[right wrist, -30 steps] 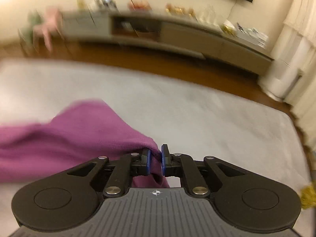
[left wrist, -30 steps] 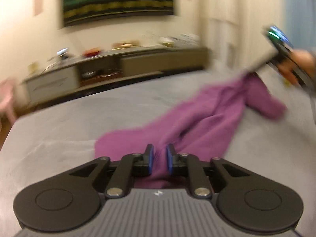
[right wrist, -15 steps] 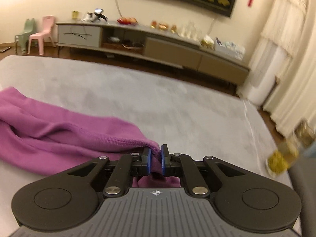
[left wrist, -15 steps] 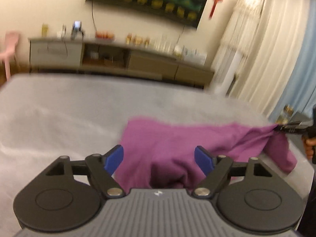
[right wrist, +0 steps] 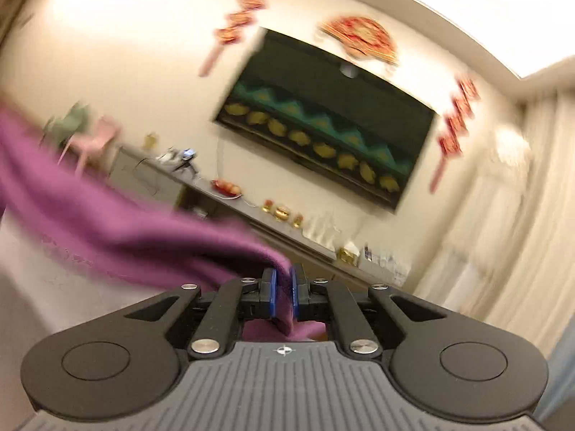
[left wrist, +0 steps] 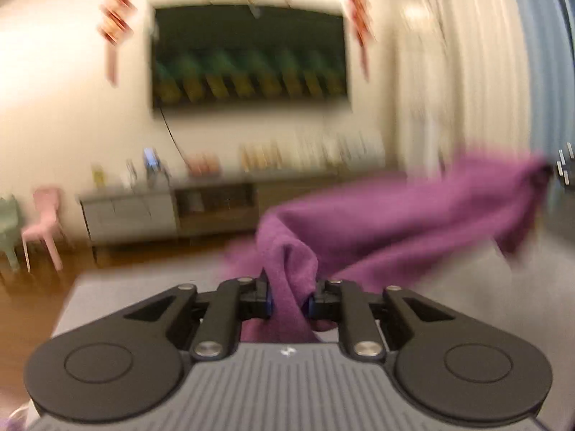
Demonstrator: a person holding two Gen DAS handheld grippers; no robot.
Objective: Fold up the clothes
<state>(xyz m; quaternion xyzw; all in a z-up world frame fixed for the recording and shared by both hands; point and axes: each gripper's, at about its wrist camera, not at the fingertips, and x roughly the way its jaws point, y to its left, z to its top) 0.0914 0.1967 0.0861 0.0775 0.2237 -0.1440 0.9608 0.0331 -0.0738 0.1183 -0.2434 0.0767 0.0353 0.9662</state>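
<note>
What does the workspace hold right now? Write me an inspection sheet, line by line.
Surface: grey soft surface, blurred.
Job's things: purple knitted garment, lifted and stretched between both tools.
Clutter: nothing seen on the surface.
Grippers: left tool shut on a bunched fold; right tool shut on an edge.
Cables: dark cable hanging below the dark wall screen.
Surroundings: long grey low cabinet with small items, pink plastic chair, red wall decorations, cream curtains.
</note>
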